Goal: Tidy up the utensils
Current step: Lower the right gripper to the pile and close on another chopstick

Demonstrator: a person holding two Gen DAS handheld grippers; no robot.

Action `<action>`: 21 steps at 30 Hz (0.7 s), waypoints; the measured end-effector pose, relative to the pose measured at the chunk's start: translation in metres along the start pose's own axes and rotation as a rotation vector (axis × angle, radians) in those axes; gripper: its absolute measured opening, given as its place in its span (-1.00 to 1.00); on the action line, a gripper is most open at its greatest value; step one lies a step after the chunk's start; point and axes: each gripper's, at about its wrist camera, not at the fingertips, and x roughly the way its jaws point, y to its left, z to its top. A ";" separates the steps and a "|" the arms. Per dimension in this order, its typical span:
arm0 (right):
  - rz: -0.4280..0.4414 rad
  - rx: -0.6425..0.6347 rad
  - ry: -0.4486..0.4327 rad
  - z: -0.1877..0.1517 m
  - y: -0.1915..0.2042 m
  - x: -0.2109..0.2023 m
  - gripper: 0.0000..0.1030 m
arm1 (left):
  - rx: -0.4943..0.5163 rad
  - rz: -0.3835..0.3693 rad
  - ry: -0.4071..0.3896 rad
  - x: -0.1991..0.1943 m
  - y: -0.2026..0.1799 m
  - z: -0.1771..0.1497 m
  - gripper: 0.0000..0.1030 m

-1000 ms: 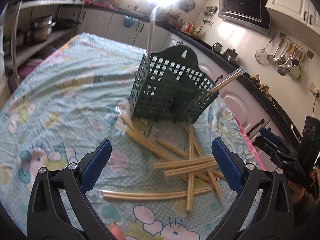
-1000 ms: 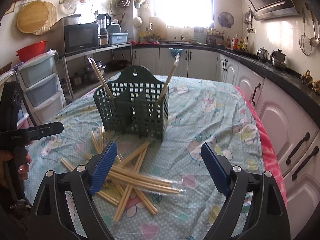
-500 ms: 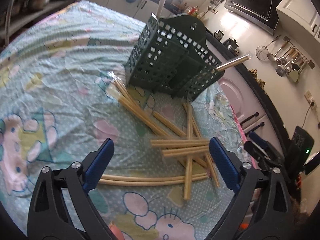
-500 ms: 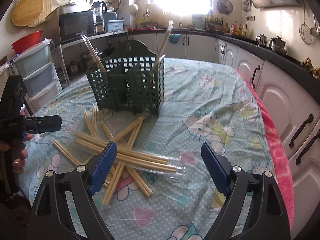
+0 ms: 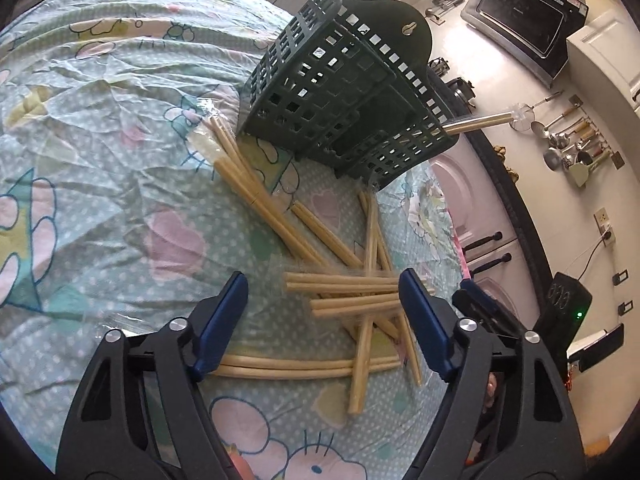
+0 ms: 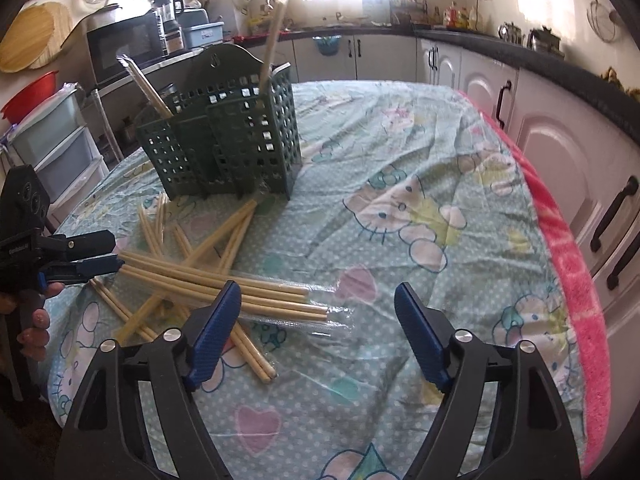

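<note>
Both grippers low over scattered chopsticks, jaws apart, nothing pinched.

Left gripper (image 5: 322,300): jaws have just been closing, pads not pressing; ends of the wrapped chopsticks (image 5: 344,288) lie between its blue fingertips (image 5: 228,312). Right gripper (image 6: 316,314): jaws also just closing, spread over bare tablecloth (image 6: 400,208), the left pad just over the clear wrapper ends of the pile (image 6: 224,284). Green slotted utensil caddy (image 6: 224,136) stands upright behind the pile, two chopsticks leaning out of it, one at each end. Wide open cloth to the right of the pile; table edge with pink trim (image 6: 576,280) lies near the cabinets (image 6: 560,152).
</note>
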 end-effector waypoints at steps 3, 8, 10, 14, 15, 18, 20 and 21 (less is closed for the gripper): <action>0.028 0.040 0.031 -0.001 -0.007 0.008 0.28 | -0.011 -0.010 -0.003 0.003 0.000 0.002 0.17; 0.065 0.110 0.084 -0.006 -0.018 0.020 0.03 | -0.015 -0.012 0.001 0.005 0.002 0.005 -0.15; 0.082 0.138 0.098 -0.008 -0.022 0.023 -0.06 | -0.014 -0.011 0.005 0.006 0.003 0.004 -0.22; 0.086 0.151 0.099 -0.009 -0.027 0.024 -0.35 | -0.016 -0.013 0.008 0.005 0.005 0.004 -0.30; 0.085 0.156 0.099 -0.009 -0.028 0.023 -0.40 | -0.017 -0.012 0.008 0.004 0.005 0.004 -0.31; 0.083 0.163 0.099 -0.010 -0.032 0.023 -0.54 | -0.016 -0.011 0.007 0.002 0.006 0.003 -0.31; 0.080 0.162 0.098 -0.011 -0.032 0.022 -0.65 | -0.015 -0.011 0.006 0.001 0.006 0.003 -0.33; 0.081 0.161 0.098 -0.011 -0.032 0.022 -0.67 | -0.014 -0.011 0.006 0.000 0.006 0.003 -0.38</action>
